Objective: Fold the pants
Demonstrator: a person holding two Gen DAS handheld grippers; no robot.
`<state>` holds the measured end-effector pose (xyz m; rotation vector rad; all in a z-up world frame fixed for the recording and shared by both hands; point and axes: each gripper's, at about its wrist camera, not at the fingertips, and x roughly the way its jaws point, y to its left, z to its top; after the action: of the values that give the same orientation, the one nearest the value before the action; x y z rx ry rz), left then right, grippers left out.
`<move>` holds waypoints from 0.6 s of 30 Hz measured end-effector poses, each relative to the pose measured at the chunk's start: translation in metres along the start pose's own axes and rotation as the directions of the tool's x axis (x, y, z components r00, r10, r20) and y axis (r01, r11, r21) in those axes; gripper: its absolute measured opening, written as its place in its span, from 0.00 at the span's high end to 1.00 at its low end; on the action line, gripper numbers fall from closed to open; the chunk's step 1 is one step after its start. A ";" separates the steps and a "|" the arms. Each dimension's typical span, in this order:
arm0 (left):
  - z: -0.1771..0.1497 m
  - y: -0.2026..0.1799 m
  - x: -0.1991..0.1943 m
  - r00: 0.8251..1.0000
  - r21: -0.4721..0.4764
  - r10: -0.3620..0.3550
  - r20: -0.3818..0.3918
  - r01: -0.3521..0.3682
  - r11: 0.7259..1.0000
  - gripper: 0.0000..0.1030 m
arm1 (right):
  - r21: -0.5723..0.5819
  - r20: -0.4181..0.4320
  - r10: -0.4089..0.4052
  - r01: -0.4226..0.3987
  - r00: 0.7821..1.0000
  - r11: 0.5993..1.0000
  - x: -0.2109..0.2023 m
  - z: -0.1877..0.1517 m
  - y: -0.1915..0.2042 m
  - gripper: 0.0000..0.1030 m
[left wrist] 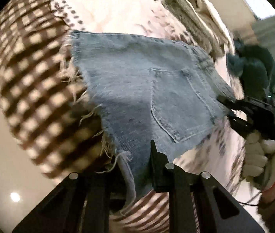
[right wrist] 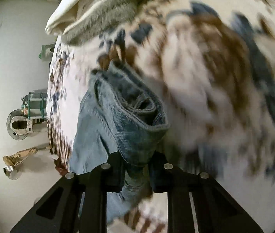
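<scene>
Light blue denim shorts [left wrist: 137,89] with frayed hems and a back pocket hang stretched above a patterned bedspread. My left gripper [left wrist: 135,165] is shut on the frayed leg hem at the lower edge. My right gripper [left wrist: 228,108] shows at the right in the left wrist view, held by a white-gloved hand, gripping the waistband corner. In the right wrist view my right gripper [right wrist: 137,167] is shut on the bunched waistband of the shorts [right wrist: 129,120].
The bed carries a floral cover [left wrist: 118,11] and a brown checked cloth [left wrist: 26,73]. Folded grey and cream garments [left wrist: 197,19] lie at the far right of the bed. Pale floor with small clutter [right wrist: 24,116] shows left in the right wrist view.
</scene>
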<state>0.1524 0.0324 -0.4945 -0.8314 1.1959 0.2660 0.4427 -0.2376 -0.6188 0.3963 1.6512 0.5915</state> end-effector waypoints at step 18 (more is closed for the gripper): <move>-0.100 0.069 0.006 0.969 -0.659 -0.170 0.177 0.245 0.711 0.25 | 0.039 -0.105 0.010 -0.006 0.994 0.999 0.025 -0.053 -0.053 0.37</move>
<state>0.0427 0.0093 -0.5408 -1.5685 0.8827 0.5737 0.3908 -0.2748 -0.6650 0.4055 1.7644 0.5958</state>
